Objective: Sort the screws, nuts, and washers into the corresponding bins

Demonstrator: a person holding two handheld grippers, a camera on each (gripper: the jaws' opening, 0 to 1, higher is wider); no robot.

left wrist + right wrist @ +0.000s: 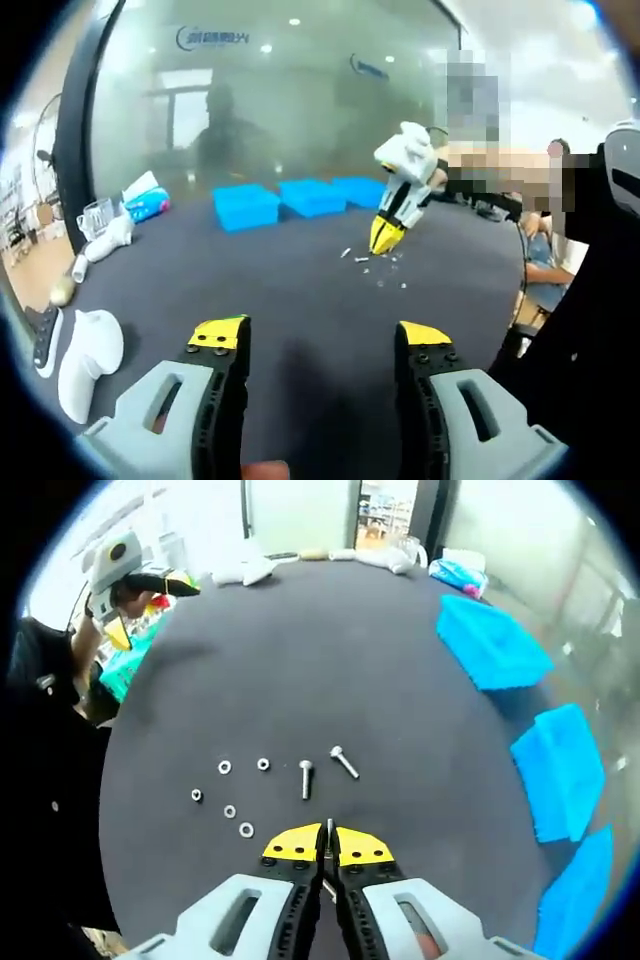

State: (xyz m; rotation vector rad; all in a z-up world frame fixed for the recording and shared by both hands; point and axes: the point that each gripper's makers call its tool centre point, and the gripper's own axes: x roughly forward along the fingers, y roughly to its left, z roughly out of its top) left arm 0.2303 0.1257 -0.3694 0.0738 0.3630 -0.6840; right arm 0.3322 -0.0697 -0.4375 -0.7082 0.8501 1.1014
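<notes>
Right gripper [329, 845]: in the right gripper view we see its yellow-tipped jaws pressed together on a thin screw [329, 829], whose shank stands up between the tips and pokes out below them. The gripper is low over the dark surface [330, 660].

Just beyond the tips we list loose hardware on the surface:
- two more screws, one upright in the view [306, 777], one slanted [344, 762], close together but apart;
- to their left, a scatter of small rings [229, 796], five in all; whether each is a nut or a washer we cannot tell.

Along the right edge of that view we count three blue bins [492, 640], [562, 770], [575, 895], in a row, well apart from the hardware. What they contain we cannot make out.

Left gripper [320, 338]: in the left gripper view we see its jaws wide apart with nothing between them, hovering above the surface [300, 290]. In the right gripper view it appears at upper left [118, 630], off past the surface edge.

Farther out in the left gripper view we note the right gripper [385, 236] pointing down at the scattered hardware [375, 262], and the three bins [246, 206], [312, 196], [360, 190] behind it.

At the left edge: white objects [88, 355], unidentifiable.
</notes>
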